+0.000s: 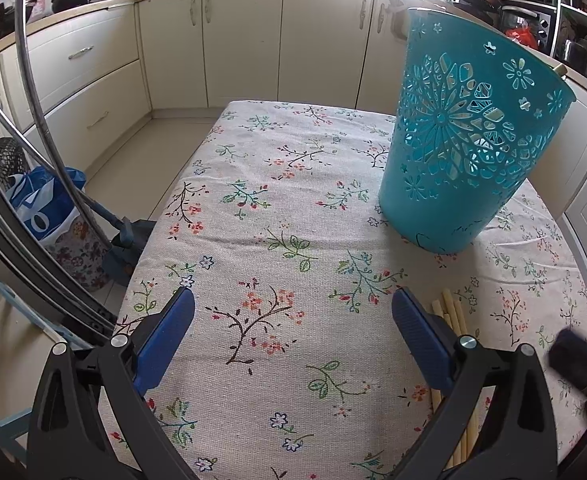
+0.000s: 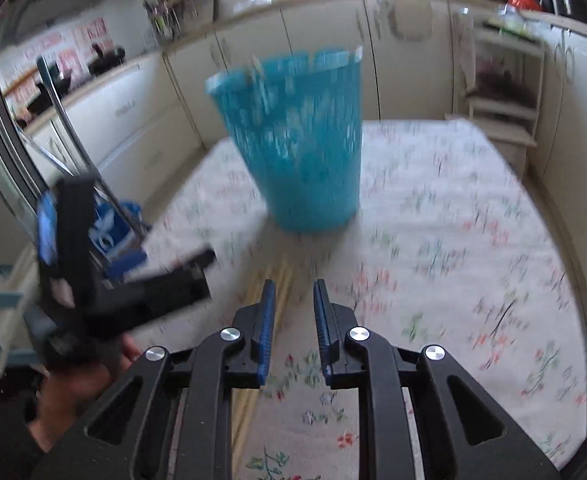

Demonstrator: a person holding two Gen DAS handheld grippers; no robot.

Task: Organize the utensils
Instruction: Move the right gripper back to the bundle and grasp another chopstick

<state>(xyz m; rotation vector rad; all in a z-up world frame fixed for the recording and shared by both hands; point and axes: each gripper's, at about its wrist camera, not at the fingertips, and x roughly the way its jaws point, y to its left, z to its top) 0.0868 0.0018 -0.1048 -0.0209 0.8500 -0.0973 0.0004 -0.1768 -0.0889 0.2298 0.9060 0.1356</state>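
Note:
A teal cut-out basket (image 1: 465,152) stands upright on the floral tablecloth (image 1: 277,208), with pale utensils showing through its holes. My left gripper (image 1: 292,294) is open wide over bare cloth and holds nothing. Several pale wooden chopsticks (image 1: 451,314) lie on the cloth just outside its right finger. In the blurred right wrist view the basket (image 2: 297,140) is straight ahead. My right gripper (image 2: 294,283) shows a narrow gap with nothing between the pads. The chopsticks (image 2: 282,280) lie just left of its left fingertip and run under that finger.
Cream kitchen cabinets (image 1: 245,40) ring the table. A blue bag (image 1: 41,208) and metal poles stand on the floor to the left. A person's hand (image 2: 81,376) holds the left tool at the right view's left edge. Shelving (image 2: 501,92) stands past the table's far right.

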